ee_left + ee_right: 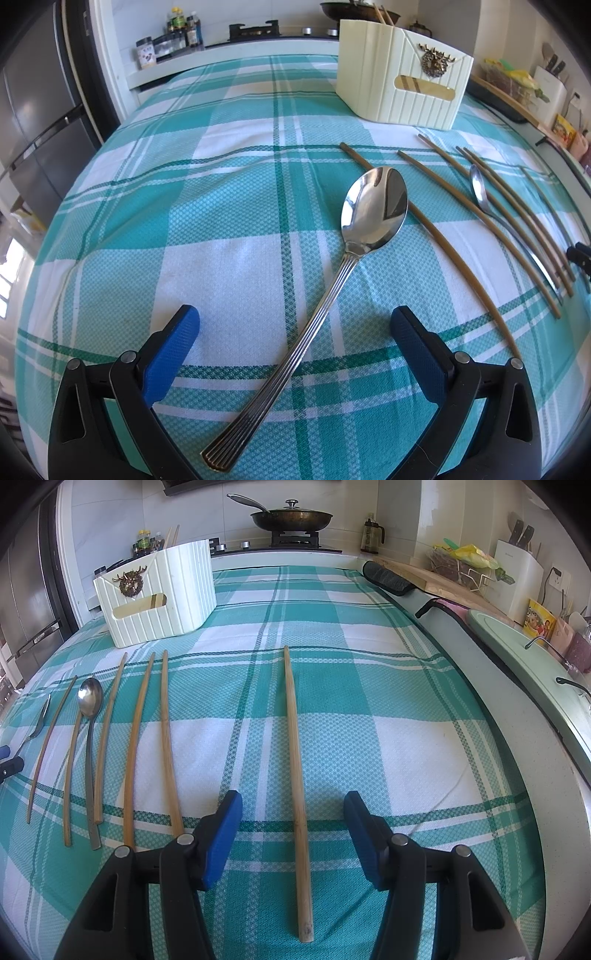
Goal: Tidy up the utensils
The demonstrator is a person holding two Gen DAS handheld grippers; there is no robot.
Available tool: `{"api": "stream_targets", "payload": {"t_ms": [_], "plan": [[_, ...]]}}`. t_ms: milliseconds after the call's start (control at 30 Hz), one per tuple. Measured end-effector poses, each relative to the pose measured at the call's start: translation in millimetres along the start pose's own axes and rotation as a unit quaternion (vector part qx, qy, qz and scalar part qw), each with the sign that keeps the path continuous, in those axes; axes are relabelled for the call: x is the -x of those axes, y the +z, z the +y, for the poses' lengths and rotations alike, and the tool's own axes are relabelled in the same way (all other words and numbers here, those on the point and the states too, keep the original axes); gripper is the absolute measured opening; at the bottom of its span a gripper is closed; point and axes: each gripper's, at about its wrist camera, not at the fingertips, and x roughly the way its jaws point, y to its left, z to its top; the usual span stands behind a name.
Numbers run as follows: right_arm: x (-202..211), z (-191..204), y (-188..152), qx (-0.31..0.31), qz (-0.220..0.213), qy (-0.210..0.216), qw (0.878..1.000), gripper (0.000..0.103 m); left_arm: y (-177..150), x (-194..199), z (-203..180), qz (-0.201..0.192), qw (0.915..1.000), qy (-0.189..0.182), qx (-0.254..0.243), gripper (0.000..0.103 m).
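Lying on a teal-and-white plaid tablecloth (221,221), a large ribbed-handled steel spoon (373,210) runs diagonally between the wide-open blue pads of the left gripper (295,332), which touch nothing; its handle passes through the gap and its bowl points toward a cream ribbed plastic utensil holder (402,81) at the far edge of the cloth. To the right, a single pale bamboo chopstick (295,775) lies lengthwise between the fingers of the right gripper (293,812), whose jaws stand partly open and clear of it. Only the right wrist view shows the lidded black frying pan (291,517) on the stove and the full row of loose bamboo chopsticks (136,738) flanking a smaller slim steel spoon (90,701); only the left wrist view shows the large spoon's full length.
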Motion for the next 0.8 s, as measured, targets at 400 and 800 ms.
{"api": "stream_targets", "payload": {"t_ms": [400, 800], "plan": [[0.4, -0.3, 0.3, 0.0, 0.0, 0.0, 1.0, 0.058, 0.1, 0.3, -0.7, 0.004, 1.0, -0.005, -0.003, 0.102], [-8.4, -7.0, 25.4, 0.041, 0.117, 0.041, 0.991, 0.059, 35.3, -5.9, -3.6, 0.092, 0.9898, -0.059, -0.092, 0.101]]}}
